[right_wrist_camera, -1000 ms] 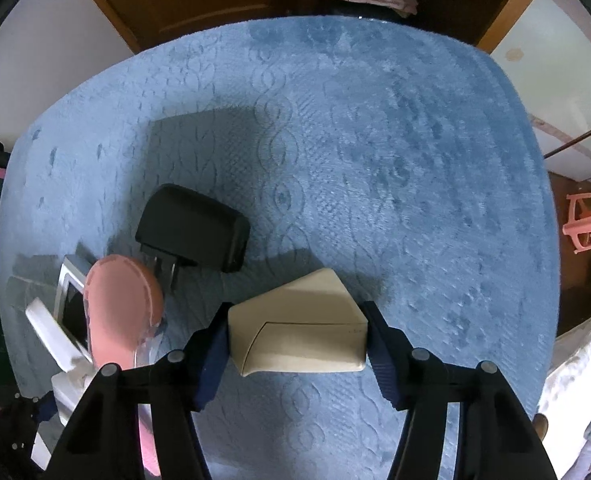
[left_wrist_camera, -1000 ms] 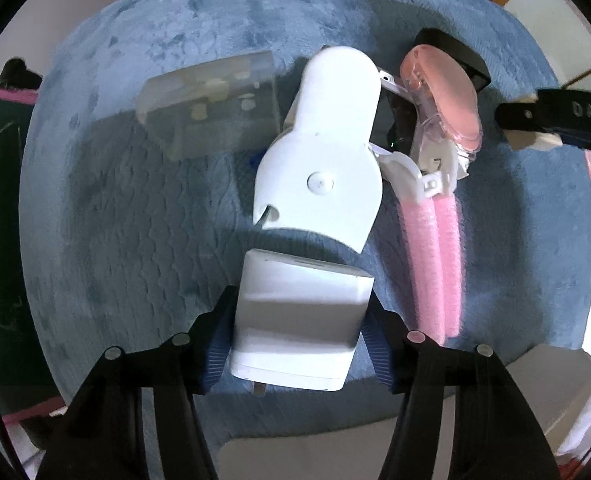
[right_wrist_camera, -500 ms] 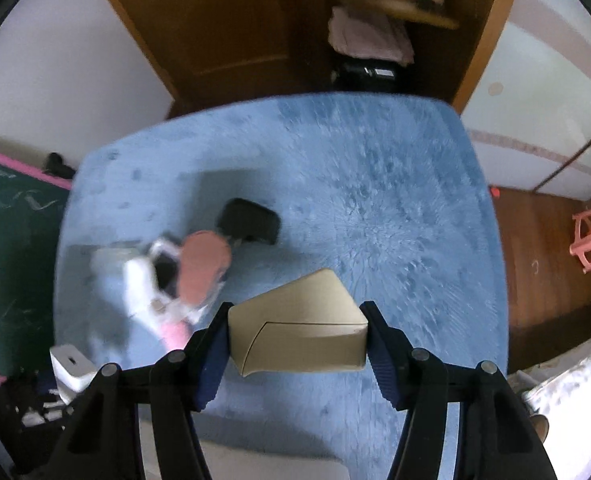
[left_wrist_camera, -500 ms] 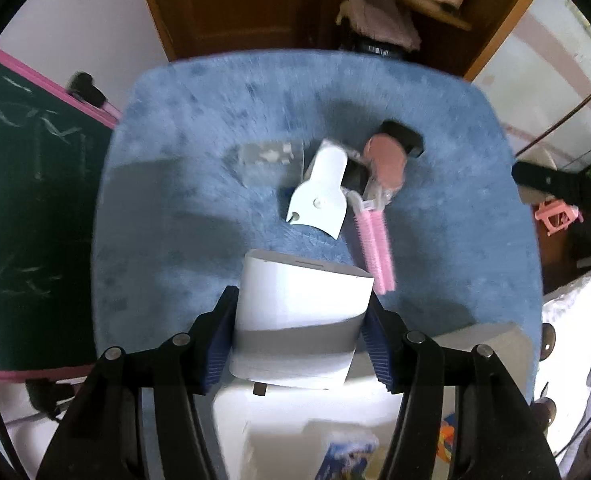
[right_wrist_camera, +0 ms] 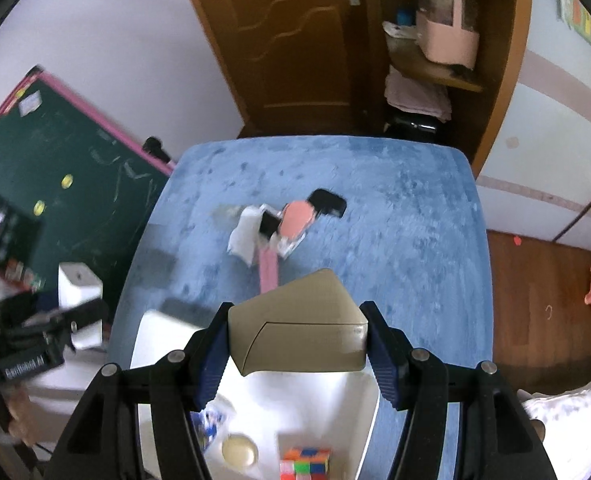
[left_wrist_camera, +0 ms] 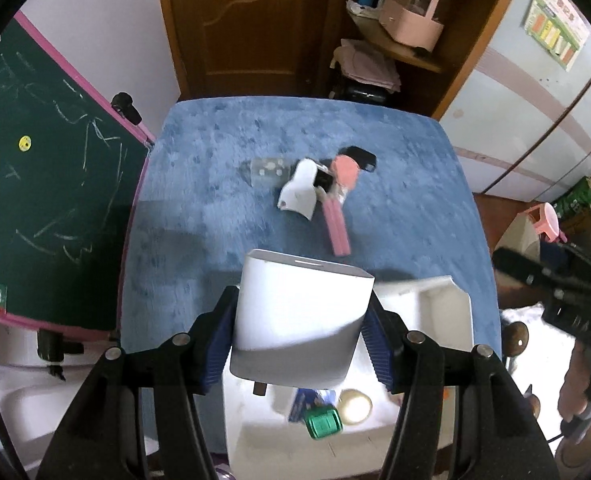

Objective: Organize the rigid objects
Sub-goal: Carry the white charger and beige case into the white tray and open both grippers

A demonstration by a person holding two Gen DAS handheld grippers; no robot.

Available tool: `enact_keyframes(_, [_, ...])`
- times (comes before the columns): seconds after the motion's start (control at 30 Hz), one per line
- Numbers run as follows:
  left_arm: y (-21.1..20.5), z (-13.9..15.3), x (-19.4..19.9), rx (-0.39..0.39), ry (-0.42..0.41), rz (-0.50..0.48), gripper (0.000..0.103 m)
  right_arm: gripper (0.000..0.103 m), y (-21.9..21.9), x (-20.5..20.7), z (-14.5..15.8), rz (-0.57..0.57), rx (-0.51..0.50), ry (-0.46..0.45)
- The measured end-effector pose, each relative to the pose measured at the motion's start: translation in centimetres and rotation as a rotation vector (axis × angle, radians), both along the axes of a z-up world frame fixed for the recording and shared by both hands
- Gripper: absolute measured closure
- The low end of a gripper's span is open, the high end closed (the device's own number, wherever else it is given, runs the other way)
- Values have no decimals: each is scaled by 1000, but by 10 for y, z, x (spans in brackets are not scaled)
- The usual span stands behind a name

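Observation:
My left gripper (left_wrist_camera: 297, 354) is shut on a white power adapter (left_wrist_camera: 301, 316) and holds it above the white bin (left_wrist_camera: 447, 304). My right gripper (right_wrist_camera: 299, 356) is shut on a beige case (right_wrist_camera: 299, 328), also above the white bin (right_wrist_camera: 151, 340). On the blue cloth (left_wrist_camera: 255, 152) a heap remains: a white plastic piece (left_wrist_camera: 297, 196), a pink comb (left_wrist_camera: 335, 228), a pink oval piece (left_wrist_camera: 345, 168), a black adapter (left_wrist_camera: 361, 157) and a clear box (left_wrist_camera: 267, 170). The heap shows in the right wrist view too, with the pink oval piece (right_wrist_camera: 297, 220).
The bin holds a green cap (left_wrist_camera: 323, 424), a round beige lid (left_wrist_camera: 355, 406) and a colour cube (right_wrist_camera: 305, 462). A green chalkboard (left_wrist_camera: 35, 160) stands left of the table. A wooden door and shelves (left_wrist_camera: 395, 40) are behind. The right gripper's body (left_wrist_camera: 567, 296) shows at right.
Both grippers have lifted and pulled back from the heap with their objects. They have gone from just above the cloth to above the white bin at the near edge.

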State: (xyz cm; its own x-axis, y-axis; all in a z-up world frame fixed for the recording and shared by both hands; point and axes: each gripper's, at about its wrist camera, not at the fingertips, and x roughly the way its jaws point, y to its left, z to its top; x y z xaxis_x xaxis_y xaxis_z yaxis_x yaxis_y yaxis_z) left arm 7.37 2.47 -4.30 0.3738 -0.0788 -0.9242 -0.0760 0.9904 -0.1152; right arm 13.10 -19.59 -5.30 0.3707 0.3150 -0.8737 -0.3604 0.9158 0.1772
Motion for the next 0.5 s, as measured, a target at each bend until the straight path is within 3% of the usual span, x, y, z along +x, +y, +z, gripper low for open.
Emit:
enact_keyframes(0.13, [-11,-9,-21,0,22,-15,41,41,-2,-33,-10,38,-4,16])
enact_keyframes(0.5, [-28,-81,-57,30,185,-28,41,40,18,-107,-78,171,-98,145])
